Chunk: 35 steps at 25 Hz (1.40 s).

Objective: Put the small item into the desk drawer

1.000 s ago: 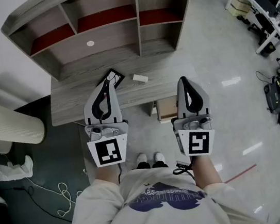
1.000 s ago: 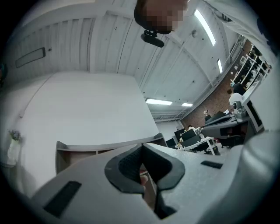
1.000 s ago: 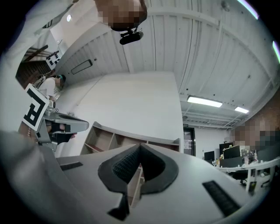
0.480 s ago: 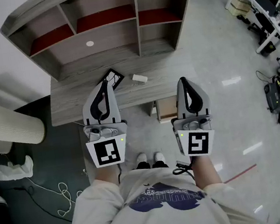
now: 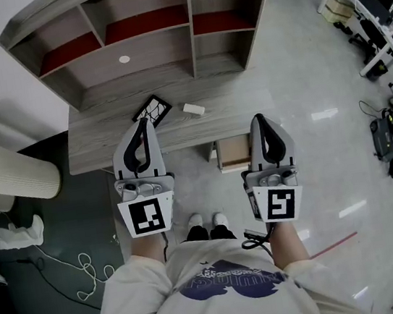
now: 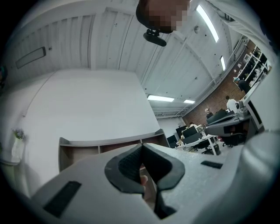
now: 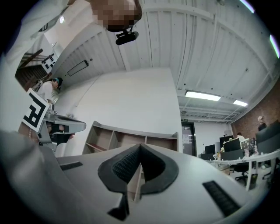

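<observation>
Head view: small white oblong item (image 5: 194,109) on grey wood-grain desk (image 5: 100,149), untouched. My left gripper (image 5: 145,124), right gripper (image 5: 259,120): jaws pressed together, empty. Tan drawer unit (image 5: 234,154) beneath desk edge. I judge all steps pending.

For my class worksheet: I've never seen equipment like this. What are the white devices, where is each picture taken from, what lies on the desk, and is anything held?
A person holds a two-jaw tool in each hand: the left hand-held gripper and right hand-held gripper. One picture looks down from a head camera; the others look along each tool's jaws. Both are shut, empty. On the desk lie a small white item and a black patterned card.
</observation>
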Each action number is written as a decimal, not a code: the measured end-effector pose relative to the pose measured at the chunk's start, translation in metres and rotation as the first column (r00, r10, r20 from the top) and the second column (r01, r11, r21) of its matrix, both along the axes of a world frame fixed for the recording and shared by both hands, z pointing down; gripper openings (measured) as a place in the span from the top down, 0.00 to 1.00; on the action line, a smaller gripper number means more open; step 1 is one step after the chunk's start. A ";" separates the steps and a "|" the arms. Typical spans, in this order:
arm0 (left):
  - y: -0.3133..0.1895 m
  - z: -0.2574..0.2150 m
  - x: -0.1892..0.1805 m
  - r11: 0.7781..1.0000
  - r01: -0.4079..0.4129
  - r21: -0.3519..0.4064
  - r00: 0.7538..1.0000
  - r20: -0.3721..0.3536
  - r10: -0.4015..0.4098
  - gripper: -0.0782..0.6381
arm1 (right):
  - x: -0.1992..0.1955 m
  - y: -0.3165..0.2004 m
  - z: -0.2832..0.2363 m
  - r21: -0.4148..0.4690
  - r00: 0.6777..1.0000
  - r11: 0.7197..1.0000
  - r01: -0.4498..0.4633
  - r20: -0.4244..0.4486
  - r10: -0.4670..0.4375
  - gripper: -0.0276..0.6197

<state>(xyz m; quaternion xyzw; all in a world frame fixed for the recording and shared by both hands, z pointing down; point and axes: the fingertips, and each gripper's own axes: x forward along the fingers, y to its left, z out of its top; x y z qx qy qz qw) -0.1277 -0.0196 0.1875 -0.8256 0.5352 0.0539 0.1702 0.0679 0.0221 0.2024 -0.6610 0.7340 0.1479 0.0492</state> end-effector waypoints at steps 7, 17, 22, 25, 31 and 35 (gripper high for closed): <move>0.006 0.010 0.004 0.999 0.028 -0.042 1.000 0.003 -0.028 0.88 | 0.013 0.006 0.010 -0.017 0.998 0.998 0.054 0.038 -0.054 0.96; 0.013 0.028 0.009 0.989 0.085 -0.121 0.995 0.063 -0.078 0.87 | 0.024 -0.002 0.023 -0.056 0.982 0.983 0.176 0.076 -0.172 0.82; 0.013 0.033 0.004 0.982 0.109 -0.153 0.993 0.063 -0.100 0.75 | 0.024 -0.011 0.034 -0.079 0.970 0.969 0.235 0.087 -0.228 0.75; 0.009 0.040 -0.002 0.975 0.122 -0.184 0.991 0.069 -0.111 0.71 | 0.022 -0.020 0.042 -0.107 0.963 0.959 0.262 0.091 -0.253 0.70; -0.014 0.060 -0.018 0.963 0.130 -0.236 0.990 0.078 -0.115 0.69 | 0.015 -0.045 0.055 -0.140 0.961 0.952 0.273 0.092 -0.262 0.68; -0.041 0.073 -0.025 0.963 0.105 -0.249 0.993 0.075 -0.089 0.69 | 0.007 -0.065 0.067 -0.165 0.965 0.952 0.259 0.079 -0.249 0.68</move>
